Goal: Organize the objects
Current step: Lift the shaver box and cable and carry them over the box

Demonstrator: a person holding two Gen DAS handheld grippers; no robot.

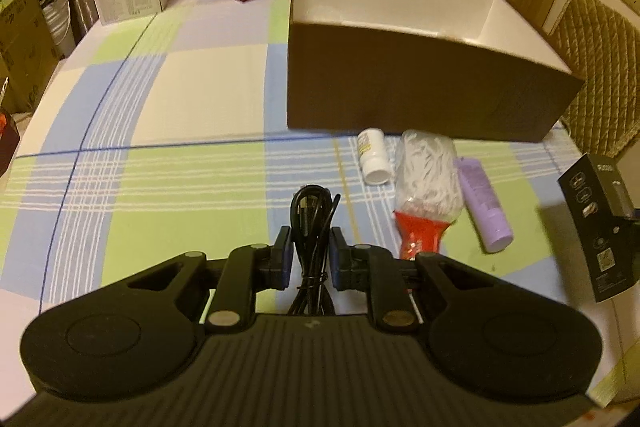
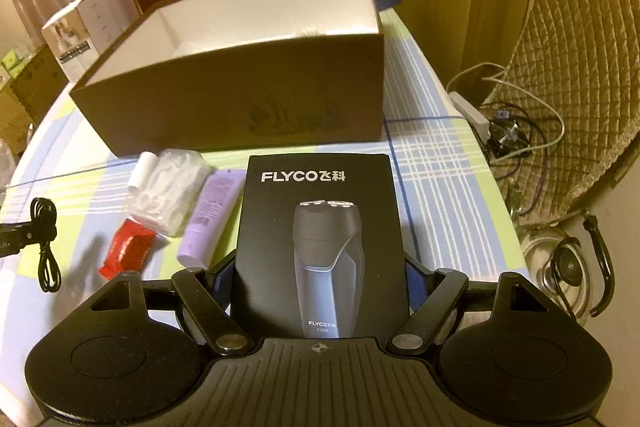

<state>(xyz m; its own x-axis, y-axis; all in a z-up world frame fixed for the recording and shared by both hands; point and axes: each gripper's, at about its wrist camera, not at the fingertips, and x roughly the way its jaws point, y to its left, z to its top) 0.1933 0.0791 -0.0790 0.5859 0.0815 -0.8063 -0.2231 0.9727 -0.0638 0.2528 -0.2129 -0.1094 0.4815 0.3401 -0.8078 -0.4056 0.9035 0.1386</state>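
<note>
Checked cloth in pale green, blue and white covers the table (image 1: 168, 107), with curtains and a row of printed cartons along the far edge. You have both claws loaded: your left gripper (image 1: 310, 251) is clamped tight on a bundled black cable (image 1: 310, 223), its loops sticking out past the fingertips, and your right gripper (image 2: 320, 279) stands wide but firmly pinching the sides of a black shaver box (image 2: 320, 239), held upright facing the camera. Ahead of both sits the open brown storage box (image 1: 420, 87), its white interior looking bare as far as you can see (the near wall hides part of the floor). Lying on the cloth just in front of that wall are a white bottle (image 1: 374, 159), a clear bag of white pieces (image 1: 426, 175) with a red header, and a purple tube (image 1: 484, 203), close together, the tube touching the bag. Judging from this, you are carrying both items toward the storage box. Watch the near wall: come in too low and the shaver box's bottom edge could catch the rim and twist out of your pinch. The cable's loose tail may snag the bag or the rim and drag, and both hands converging on one opening could collide.
</note>
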